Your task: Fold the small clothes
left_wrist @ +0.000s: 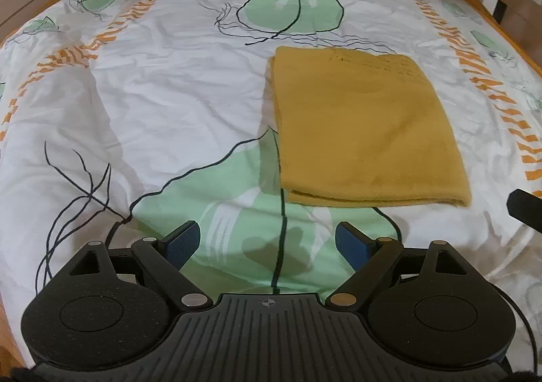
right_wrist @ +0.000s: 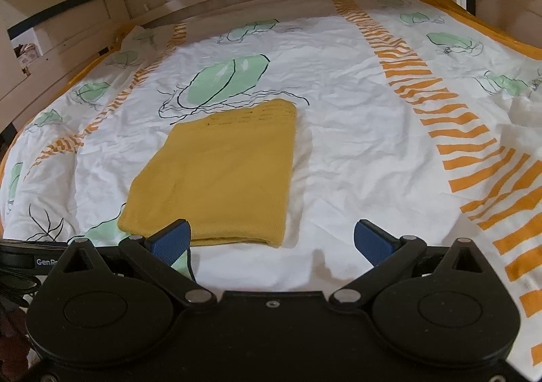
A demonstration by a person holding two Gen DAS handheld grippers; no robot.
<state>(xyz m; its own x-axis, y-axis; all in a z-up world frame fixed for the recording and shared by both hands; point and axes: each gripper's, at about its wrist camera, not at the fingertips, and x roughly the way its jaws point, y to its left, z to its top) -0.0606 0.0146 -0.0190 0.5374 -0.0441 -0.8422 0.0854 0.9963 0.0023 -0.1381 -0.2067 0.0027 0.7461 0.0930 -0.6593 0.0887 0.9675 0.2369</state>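
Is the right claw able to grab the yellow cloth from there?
Probably yes. The right claw is open, and the folded yellow cloth lies just ahead on the bedsheet, with nothing between them.

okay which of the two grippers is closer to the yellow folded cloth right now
The right gripper. Its open fingers sit right at the near edge of the yellow folded cloth, one pad overlapping it in view. The left gripper, also open, hangs back over the green-printed bedsheet.

left gripper [left_wrist: 267,243] and right gripper [right_wrist: 272,241] hover level, fingers spread wide, holding nothing.
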